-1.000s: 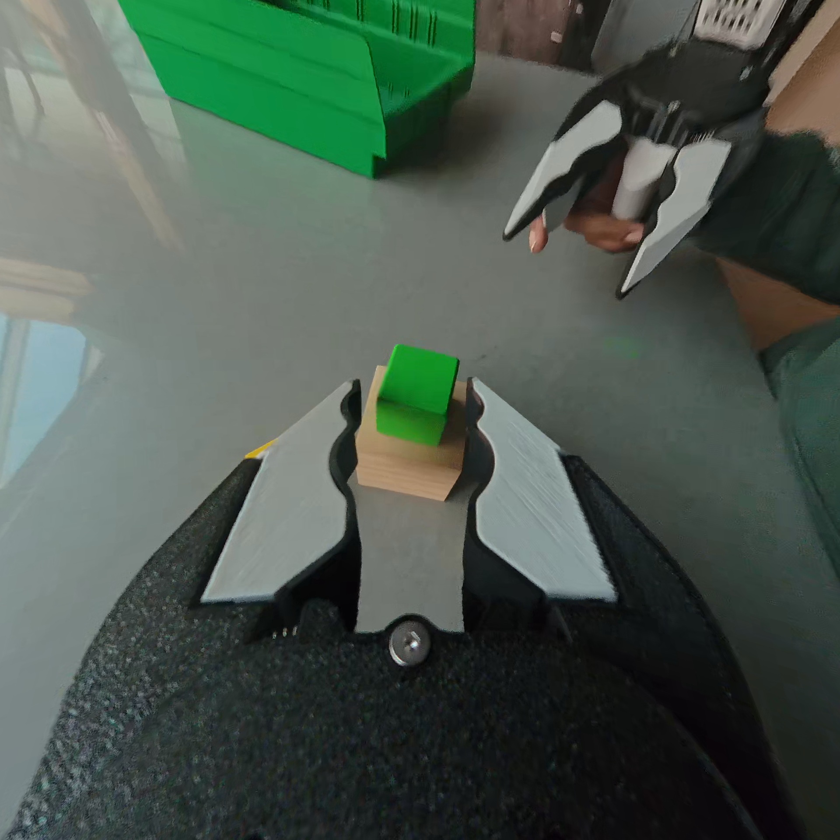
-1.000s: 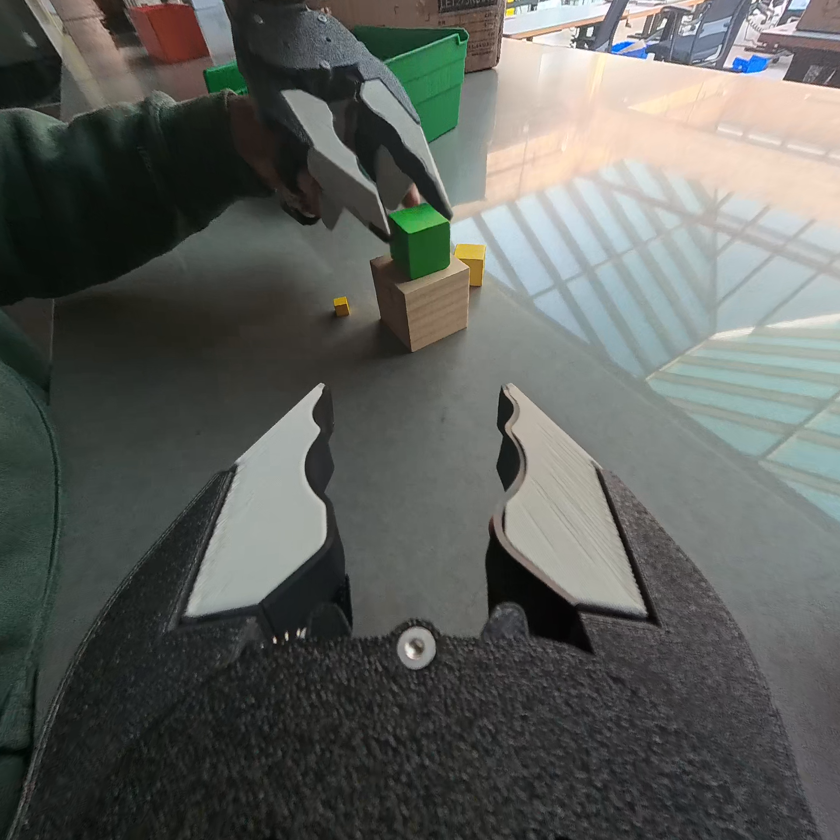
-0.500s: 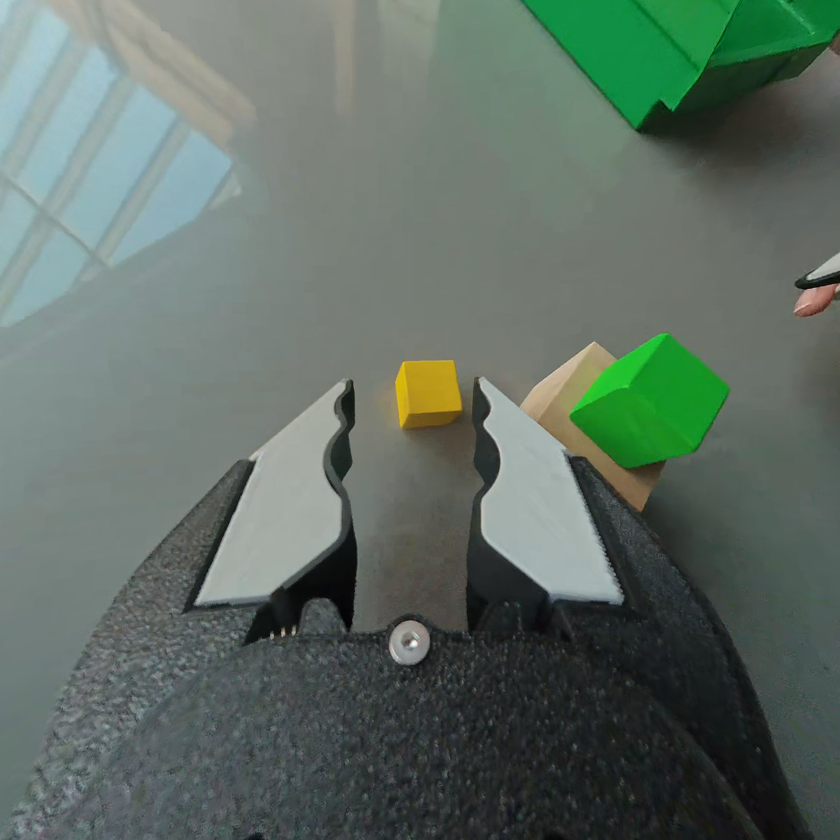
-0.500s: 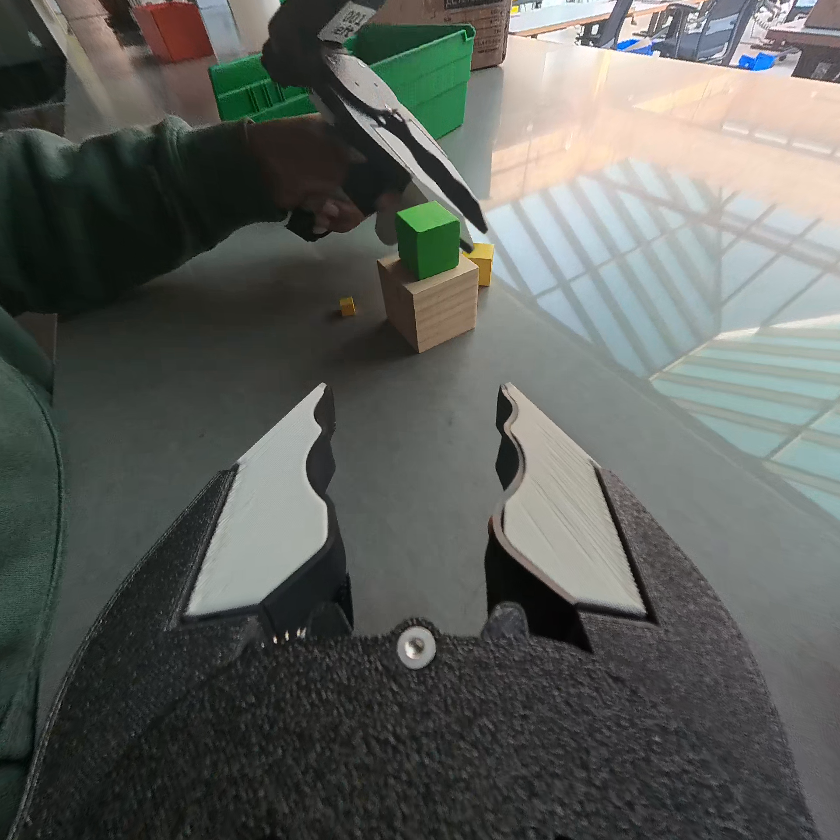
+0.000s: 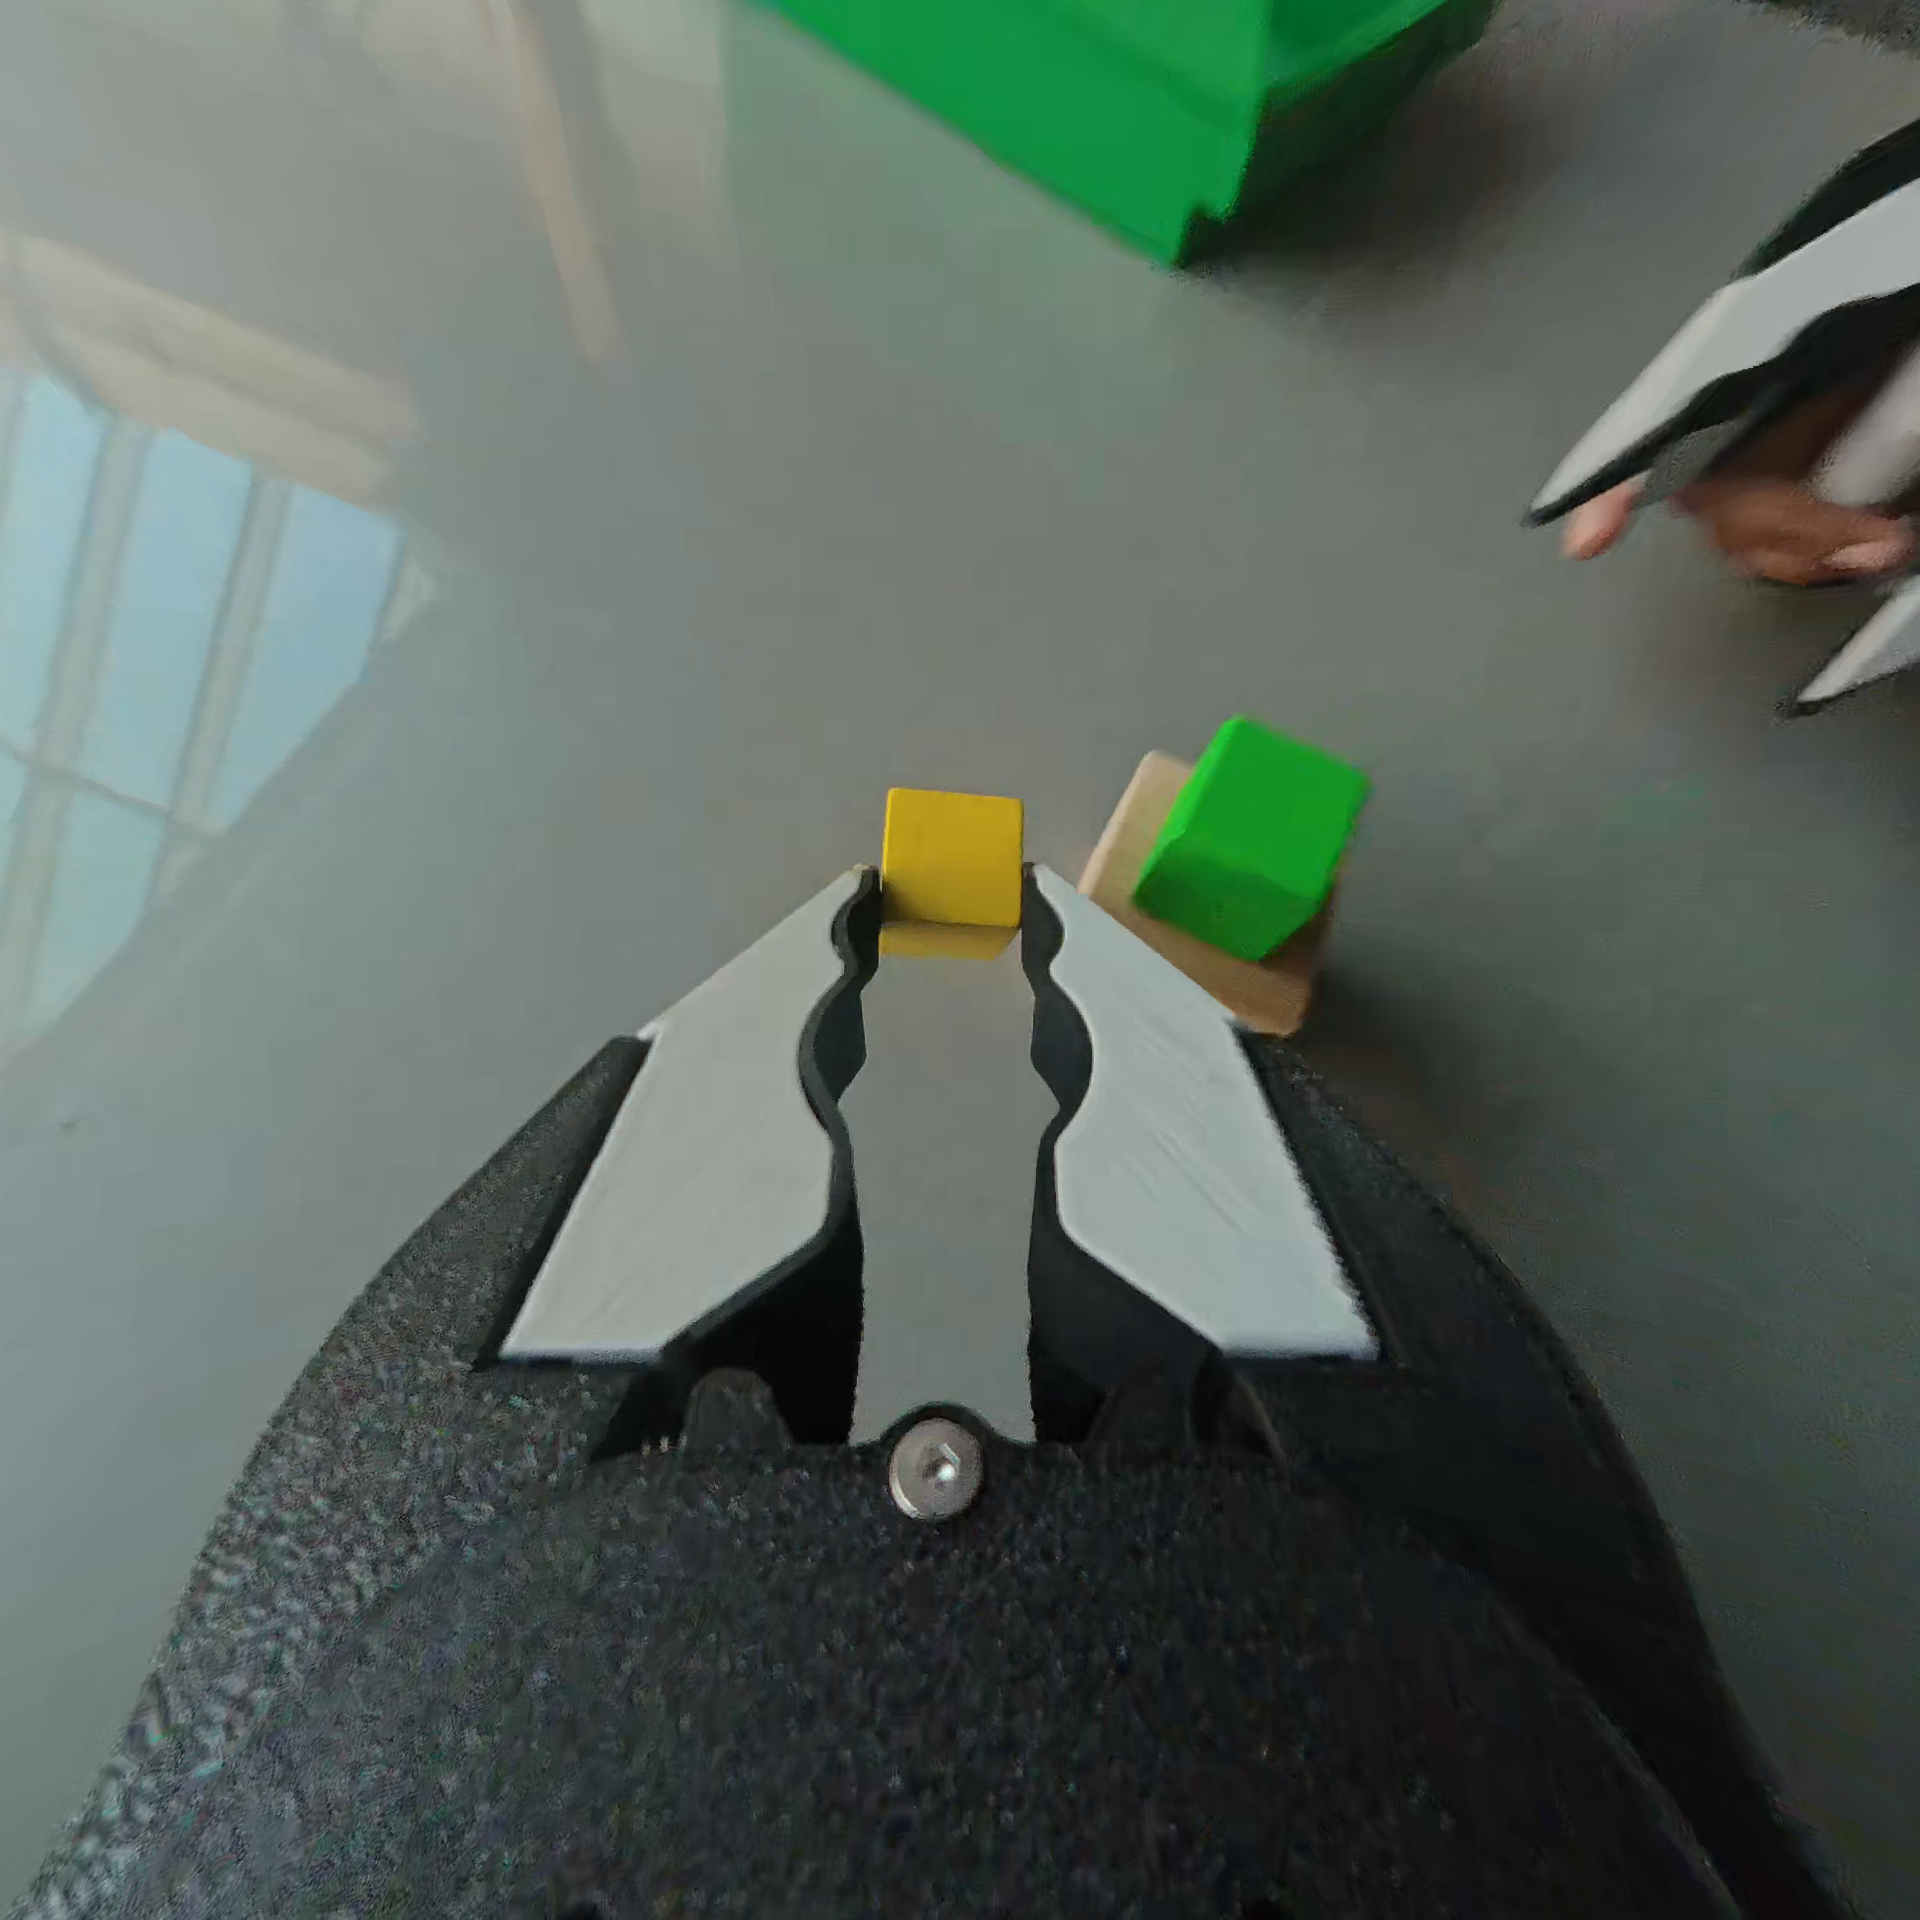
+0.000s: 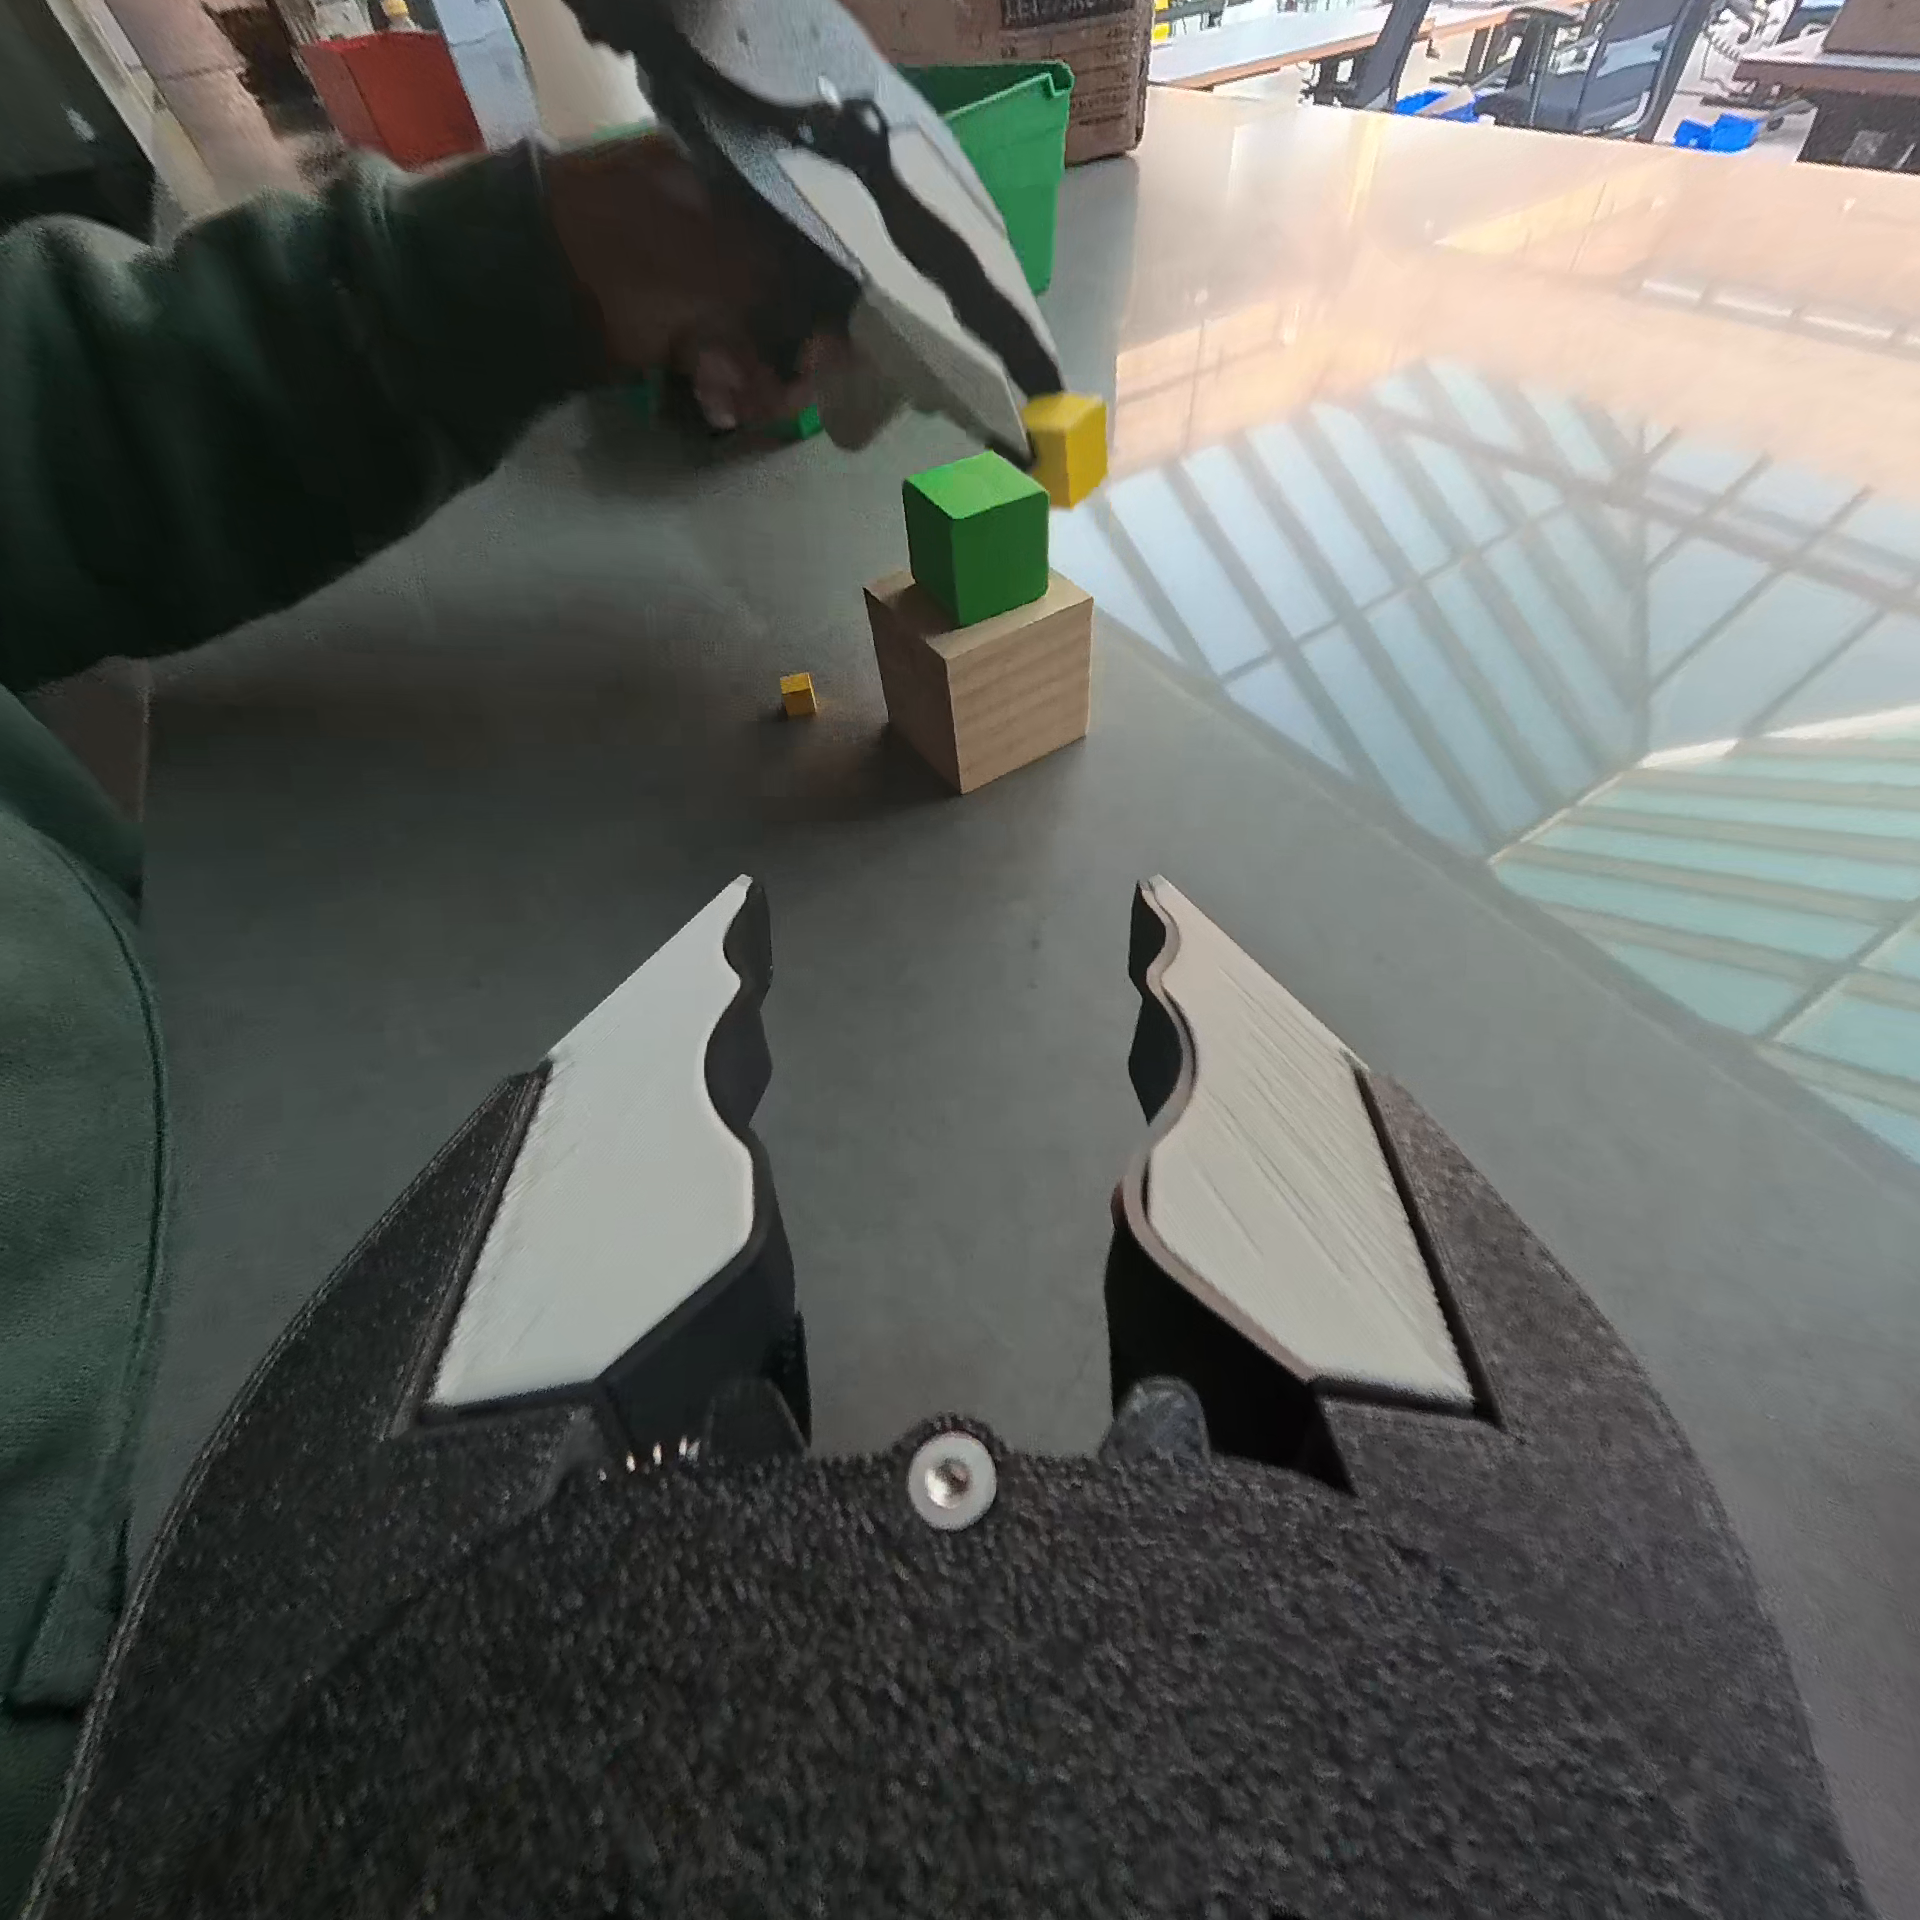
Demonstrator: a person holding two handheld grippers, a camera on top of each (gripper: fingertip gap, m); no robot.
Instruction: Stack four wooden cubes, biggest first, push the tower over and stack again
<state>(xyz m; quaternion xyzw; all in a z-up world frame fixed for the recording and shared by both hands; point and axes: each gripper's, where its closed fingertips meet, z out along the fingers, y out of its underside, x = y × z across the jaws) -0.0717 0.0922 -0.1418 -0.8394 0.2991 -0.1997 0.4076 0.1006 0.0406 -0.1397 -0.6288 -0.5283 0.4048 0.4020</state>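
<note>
My left gripper (image 5: 948,883) is shut on a yellow cube (image 5: 951,854) and holds it just above the grey table. In the right wrist view the left gripper (image 6: 1029,436) holds the yellow cube (image 6: 1068,445) up behind and right of a green cube (image 6: 977,535). The green cube stands on a wooden block (image 6: 992,691). In the left wrist view the green cube (image 5: 1252,836) and the wooden block (image 5: 1273,987) lie right of my fingers. My right gripper (image 6: 945,904) is open and empty, well short of the stack; it also shows in the left wrist view (image 5: 1673,613).
A tiny yellow cube (image 6: 798,694) lies left of the wooden block. A green bin (image 6: 1013,135) (image 5: 1143,94) stands at the back, with a red bin (image 6: 395,94) and a cardboard box (image 6: 1081,62) beyond. A green sleeve (image 6: 260,395) reaches in from the left. The gap from one gripper's tips to the other's is roughly 20 centimetres. The wooden block (image 5: 1273,987) is closer to my left gripper, around 6 centimetres from its tips; the right tips are 15 centimetres off.
My left gripper left the green cube on the wooden block, swung to the yellow cube, shut on it and raised it. The right gripper stayed open and hardly moved.
</note>
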